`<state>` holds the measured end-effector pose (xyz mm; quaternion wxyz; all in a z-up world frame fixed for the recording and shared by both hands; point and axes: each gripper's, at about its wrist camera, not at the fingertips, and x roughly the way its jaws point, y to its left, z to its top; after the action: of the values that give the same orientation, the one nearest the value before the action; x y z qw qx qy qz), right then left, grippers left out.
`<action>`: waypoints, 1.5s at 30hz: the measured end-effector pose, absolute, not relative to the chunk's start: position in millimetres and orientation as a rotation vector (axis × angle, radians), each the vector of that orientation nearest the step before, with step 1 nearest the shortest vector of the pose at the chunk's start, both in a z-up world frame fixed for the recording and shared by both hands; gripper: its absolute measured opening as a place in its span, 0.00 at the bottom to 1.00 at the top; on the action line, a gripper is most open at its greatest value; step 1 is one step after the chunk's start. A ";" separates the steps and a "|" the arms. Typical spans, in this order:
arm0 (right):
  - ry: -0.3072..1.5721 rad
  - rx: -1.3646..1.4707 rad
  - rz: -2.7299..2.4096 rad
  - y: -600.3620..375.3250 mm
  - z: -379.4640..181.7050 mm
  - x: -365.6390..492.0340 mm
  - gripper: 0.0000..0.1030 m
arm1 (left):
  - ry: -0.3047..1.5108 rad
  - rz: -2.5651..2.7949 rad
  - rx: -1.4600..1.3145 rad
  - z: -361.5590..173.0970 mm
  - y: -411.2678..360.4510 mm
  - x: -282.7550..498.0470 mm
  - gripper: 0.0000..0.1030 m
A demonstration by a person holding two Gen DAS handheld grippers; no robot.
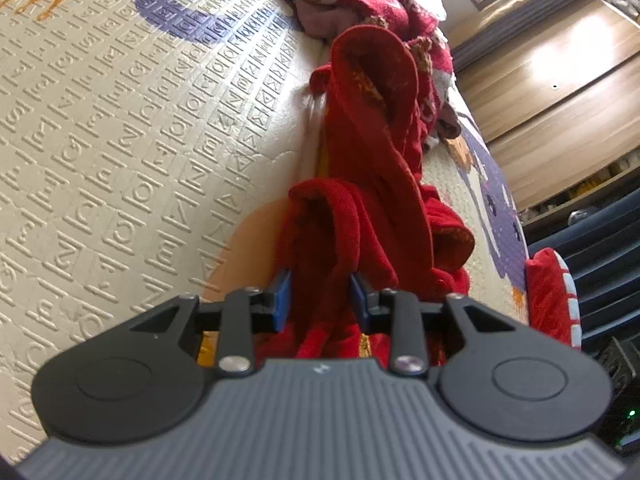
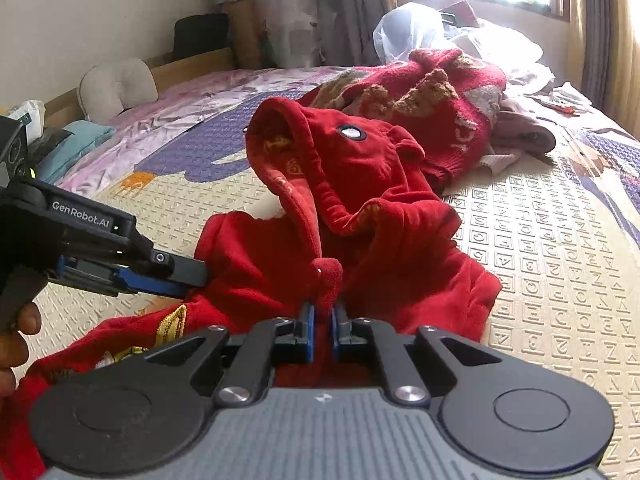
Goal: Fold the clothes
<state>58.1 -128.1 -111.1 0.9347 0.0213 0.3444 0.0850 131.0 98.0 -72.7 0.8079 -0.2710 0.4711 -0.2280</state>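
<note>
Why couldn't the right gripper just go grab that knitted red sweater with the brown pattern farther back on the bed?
Probably not yet. The right gripper is shut on a fold of the red velvet garment, which lies heaped between it and the knitted sweater. It would have to let go first.

The hooded garment (image 2: 360, 184) is bright red with gold embroidery. The mat (image 2: 540, 240) is cream, embossed with letters and shapes, with purple and orange patches. The knitted sweater (image 2: 452, 92) is red with tan trim.

Bed (image 2: 540, 240) under embossed cream mat (image 1: 120, 140) (purple and orange print). On mat: crumpled red garment (image 2: 360, 200) in middle, red sweater (image 2: 452, 100) behind, touching it, pinkish cloth (image 2: 524, 132) beside sweater. Grey pillow (image 2: 116, 84) at headboard.
</note>
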 end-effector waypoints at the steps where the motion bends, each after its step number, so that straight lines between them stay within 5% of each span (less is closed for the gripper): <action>1: 0.706 0.044 0.175 -128.3 -111.5 58.2 0.08 | 1.006 -0.492 -0.567 -72.2 95.9 131.1 0.29; 7: 0.699 0.045 0.178 -128.2 -110.6 56.6 0.08 | 0.998 -0.483 -0.453 -68.5 78.8 131.3 0.12; 16: 0.668 -0.064 0.122 -120.4 -99.7 51.0 0.06 | 0.929 -0.432 -0.312 -48.2 69.4 124.9 0.08; 30: 0.652 -0.241 0.144 -101.5 -109.9 37.6 0.19 | 0.987 -0.427 -0.306 -53.1 79.1 127.8 0.15; 34: 0.615 -0.242 0.228 -104.1 -91.2 13.1 0.21 | 0.965 -0.426 -0.292 -43.4 89.7 117.7 0.29; 45: 0.621 -0.438 0.532 -78.8 -76.1 -73.3 0.27 | 0.991 -0.439 -0.224 -47.7 97.5 98.1 0.29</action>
<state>-73.3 -78.8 -76.1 0.8943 -0.2114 0.2996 0.2565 98.1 97.5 -47.7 0.8508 -0.1062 0.4705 -0.2087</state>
